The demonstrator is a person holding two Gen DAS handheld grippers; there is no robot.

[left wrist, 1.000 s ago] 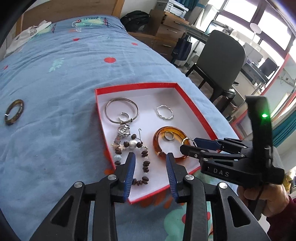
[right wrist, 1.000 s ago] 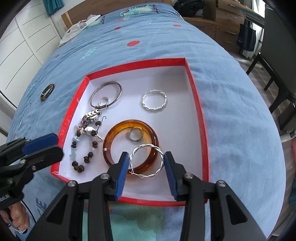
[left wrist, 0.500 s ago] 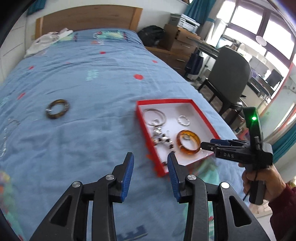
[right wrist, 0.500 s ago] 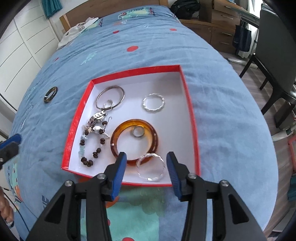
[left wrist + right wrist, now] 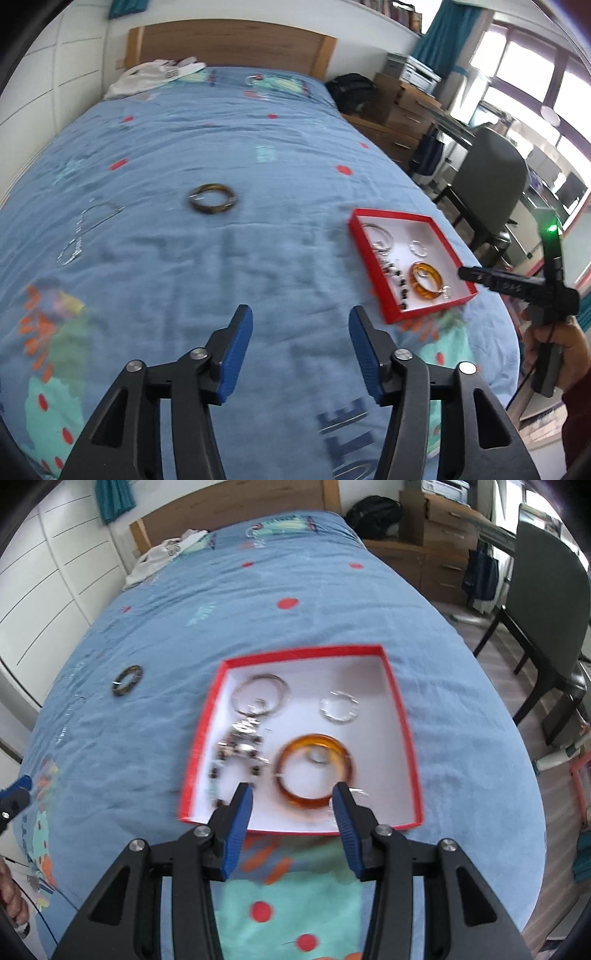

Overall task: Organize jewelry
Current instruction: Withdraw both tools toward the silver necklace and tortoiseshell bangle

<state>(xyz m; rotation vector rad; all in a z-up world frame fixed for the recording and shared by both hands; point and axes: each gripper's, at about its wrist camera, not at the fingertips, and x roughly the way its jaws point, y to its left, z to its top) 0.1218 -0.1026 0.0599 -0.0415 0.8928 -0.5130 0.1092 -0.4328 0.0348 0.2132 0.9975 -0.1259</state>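
On the blue bedspread (image 5: pixel 258 155), left gripper (image 5: pixel 301 349) hovers level w/ jaws wide apart, empty, facing the dark bangle (image 5: pixel 213 198), while right gripper (image 5: pixel 291 814), also spread & empty, hangs over the red box (image 5: pixel 400 709) w/ amber bangle (image 5: pixel 316 771).

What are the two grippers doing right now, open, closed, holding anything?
Left gripper: open, empty, above the blue bedspread.
Right gripper: open, empty, near the red-rimmed white jewelry box.

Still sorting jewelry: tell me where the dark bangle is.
The dark bangle lies on the blue bedspread, outside and left of the red box, mid-bed in the left wrist view.
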